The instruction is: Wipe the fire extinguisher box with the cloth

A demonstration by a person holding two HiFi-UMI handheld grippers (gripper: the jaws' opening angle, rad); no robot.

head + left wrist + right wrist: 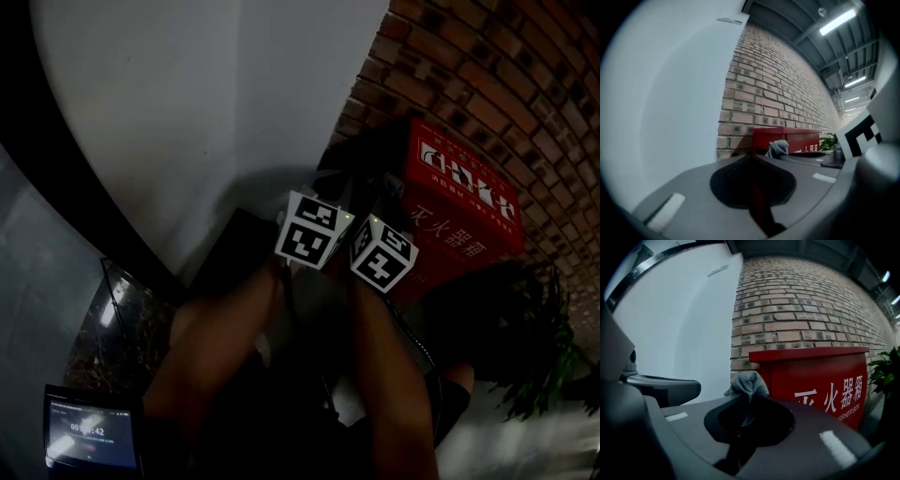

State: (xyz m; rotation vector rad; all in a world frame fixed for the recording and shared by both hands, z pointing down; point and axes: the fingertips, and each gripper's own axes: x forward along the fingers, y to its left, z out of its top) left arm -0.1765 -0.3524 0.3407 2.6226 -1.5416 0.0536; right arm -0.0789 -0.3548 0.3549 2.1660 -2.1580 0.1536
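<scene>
The red fire extinguisher box with white characters stands against the brick wall, ahead and to the right of both grippers. A grey cloth sticks out from between the jaws of my right gripper, which is shut on it a short way in front of the box. My left gripper is shut with nothing between its jaws, close beside the right one. From it the cloth shows before the box. In the head view the two marker cubes sit side by side and hide the jaws.
A brick wall runs behind the box and meets a white wall at the left. A green potted plant stands to the right of the box. A small screen shows at the lower left.
</scene>
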